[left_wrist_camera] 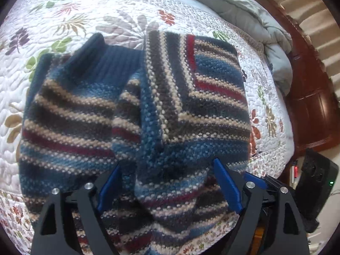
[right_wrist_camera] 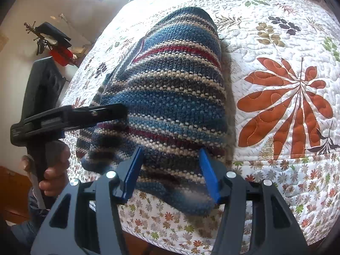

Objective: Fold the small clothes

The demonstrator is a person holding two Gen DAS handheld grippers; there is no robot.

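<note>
A striped knit sweater [left_wrist_camera: 136,110] lies on the floral quilt [left_wrist_camera: 70,10] near the bed's front edge, its hem hanging slightly over the side, with one sleeve already turned in across the chest so its stripes run crosswise to the body's. The navy ribbed collar [left_wrist_camera: 106,59] points away from you, toward the grey duvet [left_wrist_camera: 244,14] bunched at the far end.

Your left gripper [left_wrist_camera: 167,182] hangs over the near hem with its blue fingers [left_wrist_camera: 227,187] spread wide, straddling the folded sleeve and clamping nothing. Your right gripper [right_wrist_camera: 170,172] is likewise spread, its blue pads [right_wrist_camera: 208,174] standing either side of the hem's lower corner without closing on the knit. In the right wrist view the left tool reaches in from the side, low over the sweater [right_wrist_camera: 165,97], though whether it presses the fabric cannot be told.

Both tools sit at the hem because that, by the look of it, is the edge to lift next: with the sleeve tucked, the bottom likely gets carried up toward the collar. Thick, soft wool bunches easily, so take a deep bite of both layers at each corner, or the tucked sleeve may slide out.

A dark wooden headboard [left_wrist_camera: 308,89] stands beyond the duvet.
</note>
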